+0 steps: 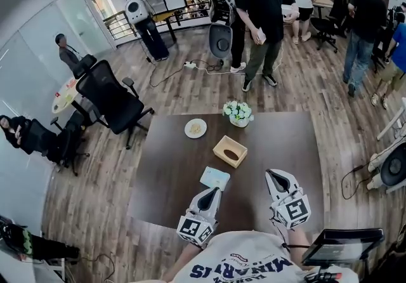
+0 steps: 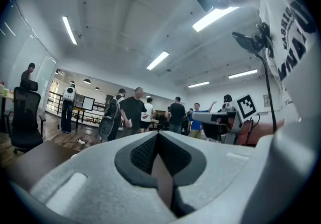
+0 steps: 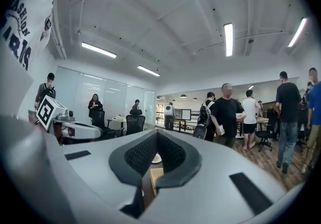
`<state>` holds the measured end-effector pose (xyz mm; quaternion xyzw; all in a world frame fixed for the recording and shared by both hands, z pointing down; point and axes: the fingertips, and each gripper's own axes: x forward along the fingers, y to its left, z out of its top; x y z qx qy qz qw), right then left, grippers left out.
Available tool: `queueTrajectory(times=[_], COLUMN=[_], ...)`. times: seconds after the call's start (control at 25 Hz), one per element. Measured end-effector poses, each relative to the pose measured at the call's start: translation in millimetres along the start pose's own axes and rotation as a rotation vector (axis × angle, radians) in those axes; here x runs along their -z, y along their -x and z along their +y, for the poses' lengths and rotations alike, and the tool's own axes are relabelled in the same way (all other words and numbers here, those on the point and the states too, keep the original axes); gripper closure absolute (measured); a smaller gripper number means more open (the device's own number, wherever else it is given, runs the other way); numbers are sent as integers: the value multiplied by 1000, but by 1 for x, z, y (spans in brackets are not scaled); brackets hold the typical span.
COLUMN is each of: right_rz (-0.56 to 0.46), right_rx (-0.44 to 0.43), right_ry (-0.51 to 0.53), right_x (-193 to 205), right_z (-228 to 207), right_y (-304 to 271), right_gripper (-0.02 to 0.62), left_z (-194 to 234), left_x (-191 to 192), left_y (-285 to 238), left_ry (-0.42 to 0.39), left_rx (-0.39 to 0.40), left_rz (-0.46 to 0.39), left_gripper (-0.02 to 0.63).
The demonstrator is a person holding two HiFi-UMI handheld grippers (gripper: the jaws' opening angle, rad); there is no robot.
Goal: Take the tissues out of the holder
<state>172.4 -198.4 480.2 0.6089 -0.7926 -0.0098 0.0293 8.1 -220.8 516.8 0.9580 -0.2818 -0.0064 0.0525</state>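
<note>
The wooden tissue holder [image 1: 229, 151] stands in the middle of the dark brown table [image 1: 171, 174], its oval slot facing up. A pale blue tissue pack [image 1: 215, 178] lies flat on the table just in front of it. My left gripper [image 1: 210, 191] is shut and empty, its tip right behind the pack. To the right my right gripper [image 1: 275, 175] is also shut and empty, level with the pack and apart from the holder. In the right gripper view the holder [image 3: 156, 178] shows through the gap behind the closed jaws [image 3: 157, 132]. The left gripper view [image 2: 158, 133] points up across the room.
At the far side of the table are a white plate [image 1: 195, 128] with food and a small pot of white flowers [image 1: 238, 112]. A black office chair [image 1: 113, 99] stands off the far left corner. Several people stand beyond the table. A monitor [image 1: 342, 243] sits at my right.
</note>
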Motion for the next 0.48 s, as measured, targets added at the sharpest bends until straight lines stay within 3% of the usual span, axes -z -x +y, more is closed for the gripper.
queueTrajectory(times=[0.48], right_rz=[-13], right_rx=[-18], right_ry=[12], right_x=[5], right_z=[-1], right_y=[-11], right_gripper=[589], left_z=[9], left_x=[7], left_y=[-1], left_ry=[-1], left_rx=[-17], left_rz=[-1], left_gripper=[603])
